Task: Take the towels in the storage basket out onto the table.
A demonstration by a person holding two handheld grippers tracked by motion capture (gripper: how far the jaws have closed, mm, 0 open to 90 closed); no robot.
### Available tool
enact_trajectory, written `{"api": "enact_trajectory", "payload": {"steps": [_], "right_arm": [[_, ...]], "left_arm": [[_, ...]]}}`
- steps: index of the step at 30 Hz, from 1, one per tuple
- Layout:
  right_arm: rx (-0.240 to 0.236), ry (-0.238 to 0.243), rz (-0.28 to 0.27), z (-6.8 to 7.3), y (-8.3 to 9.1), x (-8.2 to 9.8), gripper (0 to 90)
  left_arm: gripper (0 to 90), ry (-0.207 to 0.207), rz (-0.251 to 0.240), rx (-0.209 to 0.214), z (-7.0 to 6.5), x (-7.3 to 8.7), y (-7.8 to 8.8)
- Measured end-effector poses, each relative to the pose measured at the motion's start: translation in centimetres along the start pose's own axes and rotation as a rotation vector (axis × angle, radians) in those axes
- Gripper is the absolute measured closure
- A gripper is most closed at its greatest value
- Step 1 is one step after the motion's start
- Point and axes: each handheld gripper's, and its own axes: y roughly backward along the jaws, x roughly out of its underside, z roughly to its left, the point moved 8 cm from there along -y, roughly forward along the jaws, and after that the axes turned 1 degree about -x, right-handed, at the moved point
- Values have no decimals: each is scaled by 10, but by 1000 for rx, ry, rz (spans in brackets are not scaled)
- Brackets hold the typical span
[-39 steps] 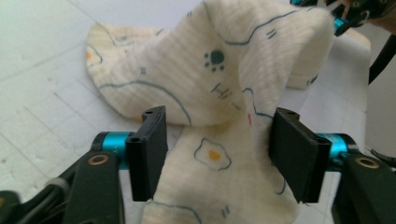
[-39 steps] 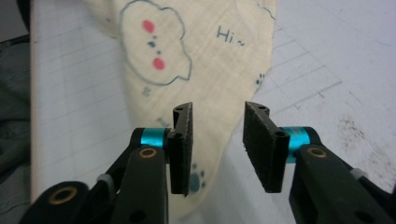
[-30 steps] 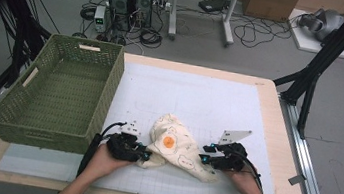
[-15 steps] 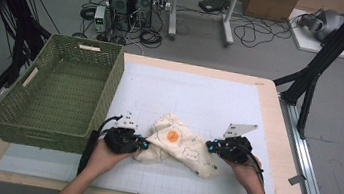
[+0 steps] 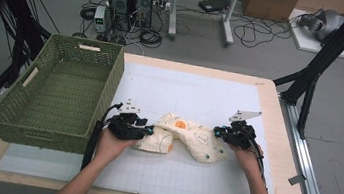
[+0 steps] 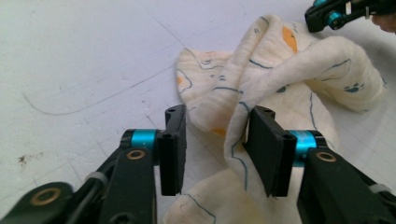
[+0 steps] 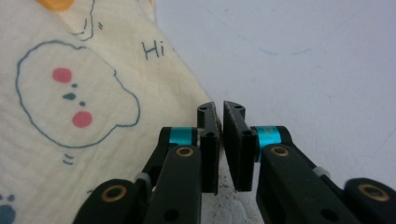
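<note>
Cream printed cloth (image 5: 185, 138) lying crumpled on the white gridded mat (image 5: 200, 95), near the front edge of the table (image 5: 275, 141), stretched loosely between the two grippers. Orange patch on its upper fold, blue line drawings and paw prints across the rest.

Left gripper (image 5: 143, 129) at the cloth's left end, held low by the left hand (image 5: 114, 145). Left gripper view: jaws parted, just been opening, a raised fold of cloth (image 6: 261, 88) standing between the pads (image 6: 173, 140). Fold leaning against the right-hand pad, clear gap to the other; released, not pinched.

Right gripper (image 5: 220, 131) at the cloth's right end, right hand (image 5: 247, 157) behind it. Right gripper view: jaws drawn almost together, a thin slit left between the pads (image 7: 209, 140). Cloth edge (image 7: 84, 93) running up to the left-hand jaw; whether a hem is caught in the slit, cannot tell. Bear face with pink cheeks and "Hi" printed just beside.

Green woven basket (image 5: 59, 97) on the table's left side, touching the mat edge, well apart from the cloth. Computer cases and cables on the floor beyond the table.
</note>
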Motion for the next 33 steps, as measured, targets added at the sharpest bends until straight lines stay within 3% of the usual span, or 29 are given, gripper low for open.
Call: {"api": "enact_trajectory", "payload": {"steps": [6, 12, 14, 17, 19, 21, 23, 25, 27, 33], "right_arm": [[-36, 13, -73, 17, 27, -7, 719], [-129, 95, -121, 65, 44, -5, 604], [-171, 97, -114, 81, 44, 1, 561], [-184, 127, -105, 100, 41, 11, 506], [-178, 142, -64, 105, 35, 18, 497], [-173, 151, -29, 106, 26, 22, 516], [-171, 160, 8, 105, 18, 26, 578], [-173, 172, 30, 103, 15, 27, 697], [-187, 167, 27, 100, 15, 27, 818], [-231, 146, -26, 97, 37, 23, 864]], "left_arm": [[493, -32, 24, 53, -11, 4, 10], [444, -22, 21, 83, -20, 15, 19], [433, -18, 28, 92, -22, 20, 22], [408, -23, 37, 91, -24, 28, 25], [409, -35, 60, 92, -24, 33, 23], [440, -40, 88, 98, -25, 39, 19], [575, -47, 117, 119, -26, 45, 15], [705, -59, 151, 121, -26, 50, 11], [826, -66, 142, 120, -27, 51, 11], [861, -81, 78, 132, -32, 36, 29]]}}
